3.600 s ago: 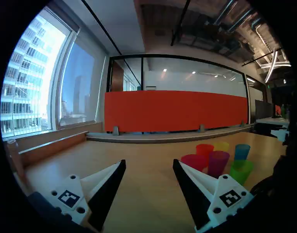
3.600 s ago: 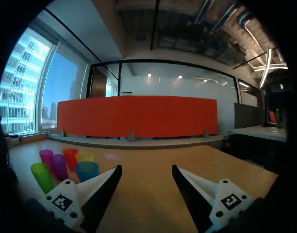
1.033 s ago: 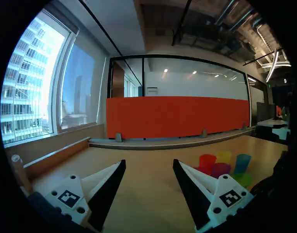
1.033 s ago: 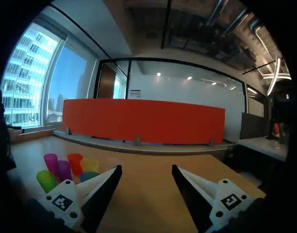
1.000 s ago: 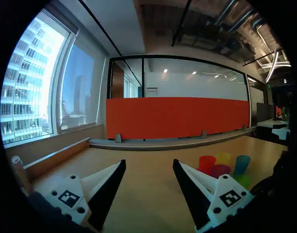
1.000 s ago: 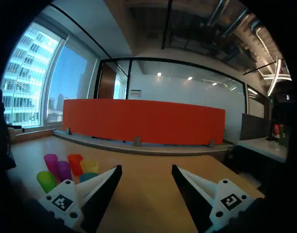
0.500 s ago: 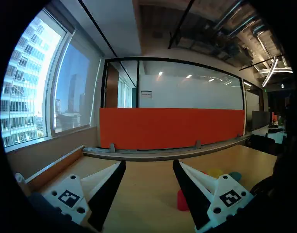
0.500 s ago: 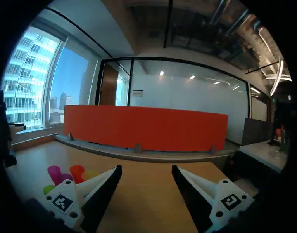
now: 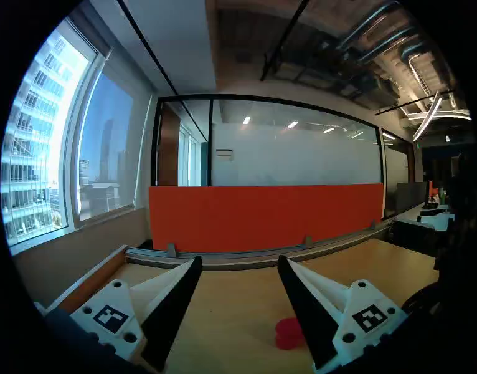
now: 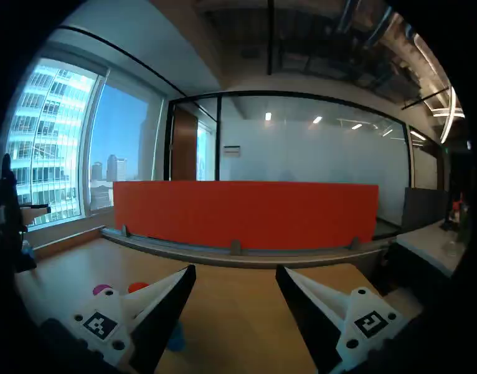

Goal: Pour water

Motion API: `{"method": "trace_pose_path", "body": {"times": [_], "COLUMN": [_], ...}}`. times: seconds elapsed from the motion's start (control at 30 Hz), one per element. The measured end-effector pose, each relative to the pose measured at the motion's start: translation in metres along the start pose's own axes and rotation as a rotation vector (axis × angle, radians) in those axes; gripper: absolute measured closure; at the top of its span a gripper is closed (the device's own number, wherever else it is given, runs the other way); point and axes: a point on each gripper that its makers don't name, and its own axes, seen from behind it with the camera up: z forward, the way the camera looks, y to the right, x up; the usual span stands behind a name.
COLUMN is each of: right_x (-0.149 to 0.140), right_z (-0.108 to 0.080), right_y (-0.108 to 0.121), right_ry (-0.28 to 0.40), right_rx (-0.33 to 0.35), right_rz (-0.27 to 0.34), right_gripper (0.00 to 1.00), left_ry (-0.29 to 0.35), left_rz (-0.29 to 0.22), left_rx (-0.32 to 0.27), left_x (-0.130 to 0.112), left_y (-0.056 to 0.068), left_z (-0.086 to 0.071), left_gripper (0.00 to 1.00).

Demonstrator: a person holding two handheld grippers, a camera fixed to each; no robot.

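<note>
Both claws: your left gripper (image 9: 238,258) and right gripper (image 10: 235,268) gape wide, empty.
Cup: red cup (image 9: 289,332) low beside your left gripper.

I am seeing the wooden bench (image 10: 238,324) carrying a magenta cup (image 10: 102,289), a red cup (image 10: 137,287) and a blue cup (image 10: 176,336), standing close together.

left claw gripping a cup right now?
No, the left claw is open and empty; the red cup stands on the table beyond it.
</note>
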Motion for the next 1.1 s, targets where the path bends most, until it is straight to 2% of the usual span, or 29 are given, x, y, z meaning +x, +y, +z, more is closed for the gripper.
{"method": "trace_pose_path", "body": {"times": [0.27, 0.57, 0.87, 1.1], "right_x": [0.020, 0.016, 0.017, 0.015], "right_z": [0.000, -0.003, -0.008, -0.010], "right_y": [-0.003, -0.002, -0.017, -0.032], "right_ry": [0.015, 0.012, 0.016, -0.004], "right_rx": [0.028, 0.063, 0.167, 0.257], "right_rz": [-0.003, -0.039, -0.020, -0.004], "right_gripper": [0.01, 0.01, 0.01, 0.01], "left_ry": [-0.020, -0.055, -0.064, -0.056], "left_rz": [-0.040, -0.013, -0.011, -0.012], "left_rx": [-0.063, -0.151, -0.234, -0.283], "left_x": [0.004, -0.001, -0.004, -0.001], "left_y": [0.013, 0.032, 0.048, 0.056], "left_z": [0.005, 0.009, 0.010, 0.009], "left_gripper": [0.10, 0.10, 0.10, 0.10]}}
